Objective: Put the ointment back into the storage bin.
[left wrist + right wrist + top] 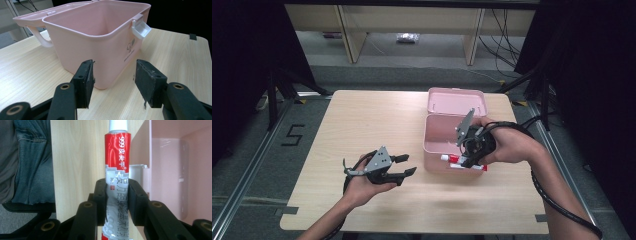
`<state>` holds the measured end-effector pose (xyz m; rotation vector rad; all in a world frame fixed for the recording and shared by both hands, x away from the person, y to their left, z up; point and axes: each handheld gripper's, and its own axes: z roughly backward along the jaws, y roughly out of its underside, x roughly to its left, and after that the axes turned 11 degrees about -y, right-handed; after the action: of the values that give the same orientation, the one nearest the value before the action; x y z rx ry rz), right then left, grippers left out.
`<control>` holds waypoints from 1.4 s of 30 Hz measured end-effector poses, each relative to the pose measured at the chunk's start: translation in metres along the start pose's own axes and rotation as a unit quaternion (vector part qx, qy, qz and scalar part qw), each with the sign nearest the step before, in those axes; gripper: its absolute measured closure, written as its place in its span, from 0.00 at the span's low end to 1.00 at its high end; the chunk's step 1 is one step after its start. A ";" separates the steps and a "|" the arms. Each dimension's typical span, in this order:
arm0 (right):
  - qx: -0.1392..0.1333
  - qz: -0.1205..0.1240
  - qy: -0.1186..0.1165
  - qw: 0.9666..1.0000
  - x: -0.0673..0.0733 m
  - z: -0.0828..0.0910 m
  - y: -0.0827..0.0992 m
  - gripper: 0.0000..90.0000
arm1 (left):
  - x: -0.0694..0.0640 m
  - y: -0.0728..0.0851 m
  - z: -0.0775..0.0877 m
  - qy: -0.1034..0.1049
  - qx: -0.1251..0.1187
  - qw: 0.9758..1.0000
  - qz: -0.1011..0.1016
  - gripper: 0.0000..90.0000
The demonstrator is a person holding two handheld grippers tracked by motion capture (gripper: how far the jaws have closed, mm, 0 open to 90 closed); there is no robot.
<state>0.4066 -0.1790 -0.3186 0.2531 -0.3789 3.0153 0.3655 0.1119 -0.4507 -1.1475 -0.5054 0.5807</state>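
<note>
A pink plastic box [438, 144] stands open on the table, its lid [456, 101] folded back; it fills the middle of the left gripper view [100, 47]. My right gripper [468, 159] is shut on a red, white and grey ointment tube [462, 161], held level at the box's near rim. In the right gripper view both pads clamp the tube [117, 162] at mid-length, its white cap pointing away, beside the box wall [165, 177]. My left gripper [404, 169] hovers to the left of the box, open and with nothing between its fingers [113, 85].
The wooden table [362, 120] has bare room left of and in front of the box. A white latch [141, 28] sticks out from the box's rim. Black frames and cables flank the table; a shelf stands behind it.
</note>
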 end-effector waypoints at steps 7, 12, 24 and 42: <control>0.010 0.004 0.008 1.000 -0.005 0.006 0.000 0.80 | 0.000 -0.001 0.000 0.000 -0.001 1.000 0.000 0.54; 0.002 0.004 0.005 1.000 -0.009 0.007 -0.001 0.80 | -0.001 -0.002 0.000 0.001 -0.002 1.000 -0.001 0.54; 0.006 -0.010 0.011 1.000 -0.017 0.011 -0.002 0.80 | -0.002 -0.002 -0.002 0.007 -0.005 1.000 0.001 0.54; 0.023 -0.008 0.023 0.999 -0.036 0.011 0.002 0.80 | -0.006 -0.001 -0.004 0.009 0.001 1.000 -0.002 0.54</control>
<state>0.4430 -0.1865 -0.3153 0.1881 -0.3030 3.0106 0.3640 0.1045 -0.4516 -1.1492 -0.4915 0.5673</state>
